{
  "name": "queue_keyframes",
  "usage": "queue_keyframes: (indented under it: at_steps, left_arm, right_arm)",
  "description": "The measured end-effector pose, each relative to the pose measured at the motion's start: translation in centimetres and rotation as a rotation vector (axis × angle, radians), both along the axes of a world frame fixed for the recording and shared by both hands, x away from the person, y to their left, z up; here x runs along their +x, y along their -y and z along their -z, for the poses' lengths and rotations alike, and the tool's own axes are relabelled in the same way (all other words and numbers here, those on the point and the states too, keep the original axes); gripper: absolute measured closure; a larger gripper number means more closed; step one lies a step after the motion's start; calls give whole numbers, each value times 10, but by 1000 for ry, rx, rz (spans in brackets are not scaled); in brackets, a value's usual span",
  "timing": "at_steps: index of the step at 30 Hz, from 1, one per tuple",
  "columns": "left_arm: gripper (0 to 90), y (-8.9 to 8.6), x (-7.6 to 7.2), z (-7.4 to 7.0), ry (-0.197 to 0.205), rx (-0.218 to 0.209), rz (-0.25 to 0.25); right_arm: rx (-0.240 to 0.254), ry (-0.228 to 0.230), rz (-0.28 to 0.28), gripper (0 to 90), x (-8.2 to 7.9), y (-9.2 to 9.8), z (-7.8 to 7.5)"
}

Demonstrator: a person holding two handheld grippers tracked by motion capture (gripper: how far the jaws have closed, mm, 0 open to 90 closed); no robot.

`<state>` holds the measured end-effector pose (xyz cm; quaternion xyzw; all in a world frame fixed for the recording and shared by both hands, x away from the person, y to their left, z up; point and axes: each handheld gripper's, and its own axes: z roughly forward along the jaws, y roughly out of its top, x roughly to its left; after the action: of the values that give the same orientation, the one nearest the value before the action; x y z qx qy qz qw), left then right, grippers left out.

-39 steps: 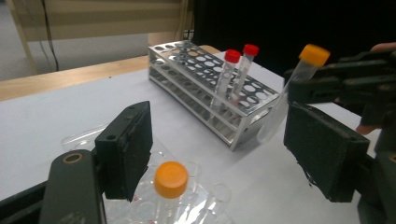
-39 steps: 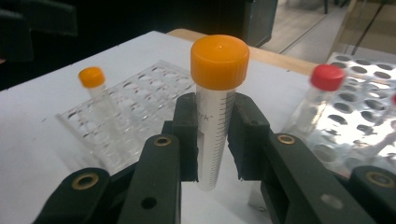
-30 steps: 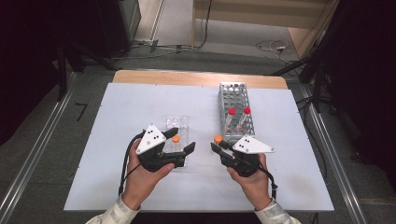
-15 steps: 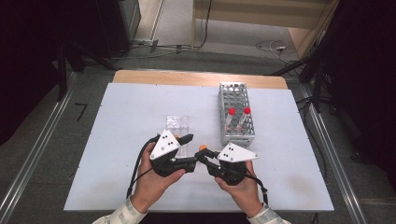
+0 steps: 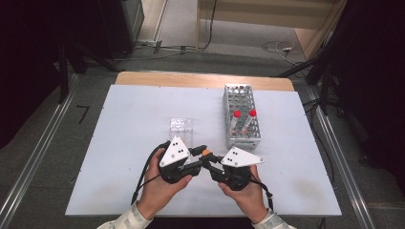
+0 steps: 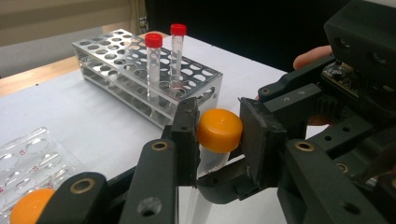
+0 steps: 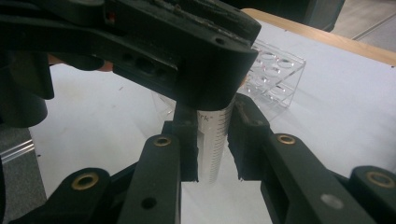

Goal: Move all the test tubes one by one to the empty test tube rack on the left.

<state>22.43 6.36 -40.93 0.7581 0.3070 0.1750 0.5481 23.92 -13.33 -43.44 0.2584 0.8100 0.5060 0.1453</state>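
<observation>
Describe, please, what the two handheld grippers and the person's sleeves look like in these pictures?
Both the left gripper and the right gripper are matte black, each topped with a grey three-cornered plate carrying small dark dots. Brass-coloured pivot pins show on the jaw arms. A black cable trails from each. The sleeves are light, with a faint mottled pattern.

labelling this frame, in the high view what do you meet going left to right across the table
left gripper → orange cap → right gripper → metal rack with two red-capped tubes
</observation>
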Motion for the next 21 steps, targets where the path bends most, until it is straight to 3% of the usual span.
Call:
queue_keyframes:
  at_steps: [5,7,11,14,21]
  left_arm:
    - [709,-2,-1,-2,10,-12,-6]
    - [710,-3,-2,-4,10,-12,-2]
    - [711,-5,-3,-8,17,-19,-1]
    - [711,-9,-4,-12,19,-32,-6]
    - [711,-21,-4,-18,16,-47,-31]
  right_arm:
    - [9,7,-2,697,-1,0,-1]
    - [18,9,-7,627,-2,1,-2]
    - [36,11,-13,399,-3,0,-4]
    - [37,13,-12,300,-3,-1,-3]
    - [38,5,-13,263,-3,1,-3]
